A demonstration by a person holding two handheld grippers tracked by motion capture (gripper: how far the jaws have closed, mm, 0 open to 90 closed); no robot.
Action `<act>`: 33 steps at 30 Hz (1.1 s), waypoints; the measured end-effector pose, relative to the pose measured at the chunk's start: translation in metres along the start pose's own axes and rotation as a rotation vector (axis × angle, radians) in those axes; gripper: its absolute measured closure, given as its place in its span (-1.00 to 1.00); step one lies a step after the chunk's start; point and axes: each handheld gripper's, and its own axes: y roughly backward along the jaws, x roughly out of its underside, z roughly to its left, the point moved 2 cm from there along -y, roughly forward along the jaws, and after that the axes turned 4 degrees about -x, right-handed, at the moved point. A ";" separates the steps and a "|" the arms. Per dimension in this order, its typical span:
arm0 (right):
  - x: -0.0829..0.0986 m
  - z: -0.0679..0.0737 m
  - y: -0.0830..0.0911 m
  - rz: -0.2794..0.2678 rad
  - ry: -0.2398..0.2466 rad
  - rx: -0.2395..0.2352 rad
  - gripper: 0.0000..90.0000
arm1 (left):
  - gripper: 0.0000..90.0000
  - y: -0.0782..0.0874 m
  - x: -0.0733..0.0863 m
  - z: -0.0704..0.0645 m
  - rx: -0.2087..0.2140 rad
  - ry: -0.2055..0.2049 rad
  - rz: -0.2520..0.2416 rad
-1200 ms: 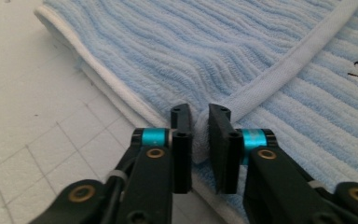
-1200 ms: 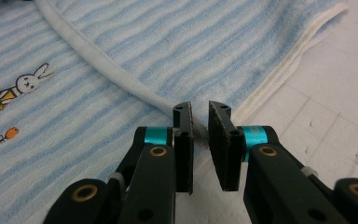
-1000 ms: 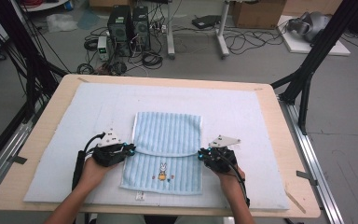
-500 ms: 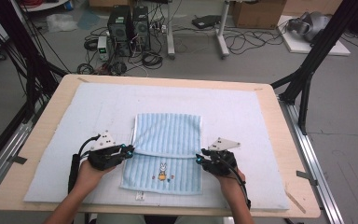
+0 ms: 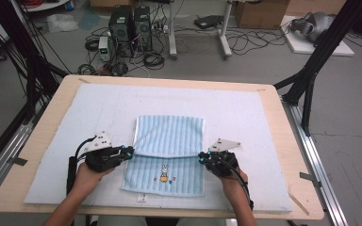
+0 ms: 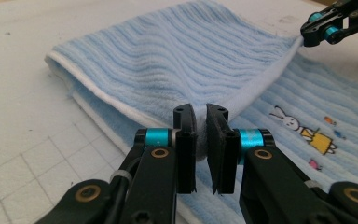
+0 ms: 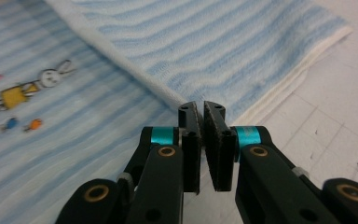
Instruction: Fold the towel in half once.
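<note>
A light blue striped towel (image 5: 169, 136) lies on the white mat, its far half folded over toward me. The lower layer shows a small bunny print (image 5: 163, 173). My left gripper (image 5: 129, 151) is shut on the left corner of the folded flap's white hem; in the left gripper view the towel (image 6: 177, 60) runs into the shut jaws of that left gripper (image 6: 200, 135). My right gripper (image 5: 201, 159) is shut on the flap's right corner, where the hem of the towel (image 7: 214, 42) ends between the jaws of the right gripper (image 7: 201, 116). The flap edge is stretched between the two.
The white padded mat (image 5: 245, 117) covers most of the wooden table (image 5: 285, 155). Black frame legs (image 5: 311, 70) stand at the table's right and left. Computer towers (image 5: 132, 23), cables and boxes sit on the floor beyond the far edge.
My left gripper has shifted slightly left and toward me, keeping the flap's hem taut. The right gripper has barely moved. Both stay shut on the towel.
</note>
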 end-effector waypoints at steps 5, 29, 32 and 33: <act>0.004 0.014 0.016 -0.006 0.033 -0.048 0.90 | 0.82 0.012 0.005 -0.008 0.019 0.007 0.007; 0.015 0.024 0.033 -0.008 -0.024 -0.083 0.43 | -0.09 0.018 0.008 0.007 -0.030 0.145 0.044; 0.006 0.013 0.023 -0.021 -0.044 -0.039 0.39 | -0.10 0.005 0.000 0.023 -0.052 0.181 0.038; 0.003 0.009 0.019 -0.027 -0.057 -0.018 0.38 | -0.11 0.000 -0.003 0.027 -0.057 0.189 0.042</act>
